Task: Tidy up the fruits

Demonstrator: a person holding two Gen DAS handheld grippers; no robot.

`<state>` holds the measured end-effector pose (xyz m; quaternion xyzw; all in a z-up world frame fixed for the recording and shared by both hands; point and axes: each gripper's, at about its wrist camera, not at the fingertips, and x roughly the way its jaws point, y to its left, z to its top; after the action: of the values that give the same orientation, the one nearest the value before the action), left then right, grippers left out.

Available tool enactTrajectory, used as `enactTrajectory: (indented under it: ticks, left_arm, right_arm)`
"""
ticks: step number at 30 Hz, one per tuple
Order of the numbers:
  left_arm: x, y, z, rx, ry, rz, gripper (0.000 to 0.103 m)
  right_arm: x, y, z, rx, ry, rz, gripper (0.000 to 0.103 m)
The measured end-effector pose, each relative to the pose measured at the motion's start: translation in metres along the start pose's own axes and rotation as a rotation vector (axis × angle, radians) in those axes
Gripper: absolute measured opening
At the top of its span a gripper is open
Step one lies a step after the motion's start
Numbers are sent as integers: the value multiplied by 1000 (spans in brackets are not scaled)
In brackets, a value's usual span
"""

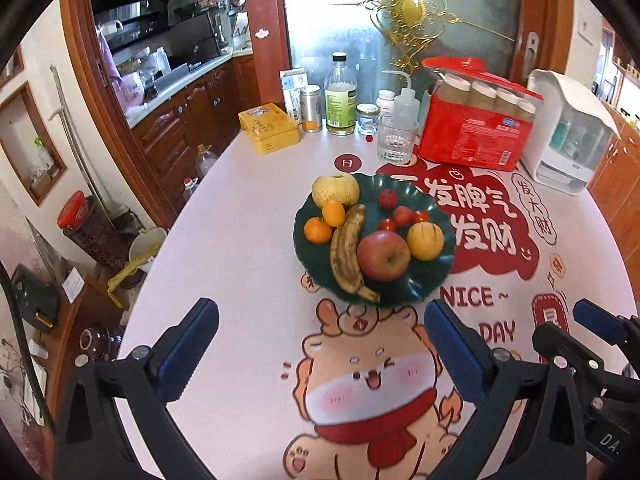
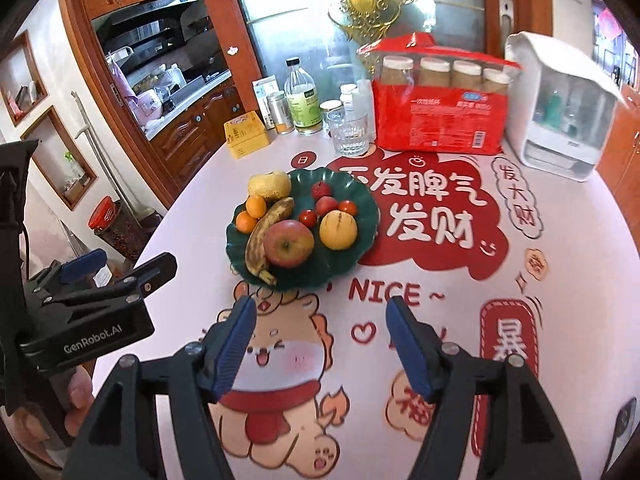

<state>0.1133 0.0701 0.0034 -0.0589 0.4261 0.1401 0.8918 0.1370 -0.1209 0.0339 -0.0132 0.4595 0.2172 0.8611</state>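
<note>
Lying soft and bruised left of the apple on the green plate, the banana wants a gentle mid-body hold; both grippers' fingers stand released, empty.

yellow tin | glass tumbler | red pack | vinegar bottle

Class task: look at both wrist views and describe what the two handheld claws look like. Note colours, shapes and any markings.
Both are the same design. The left claw and right claw have black angular finger arms with silver rivets, tipped with blue ribbed pads. In the right wrist view, the left claw's black body is printed "GenRobot.AI" in white.
</note>
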Motion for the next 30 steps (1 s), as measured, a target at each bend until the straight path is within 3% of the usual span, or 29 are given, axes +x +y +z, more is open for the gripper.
enactTrajectory:
  ticks: [13,30]
  left_arm:
    - [-74,-16,-43,58,-37,-45,102]
    - [-109,-34,-71,57,-15,-66,102]
  right_arm:
    - [-77,9,-36,-11,-117,-125,77]
    - [-117,7,-74,63,-87,-100,81]
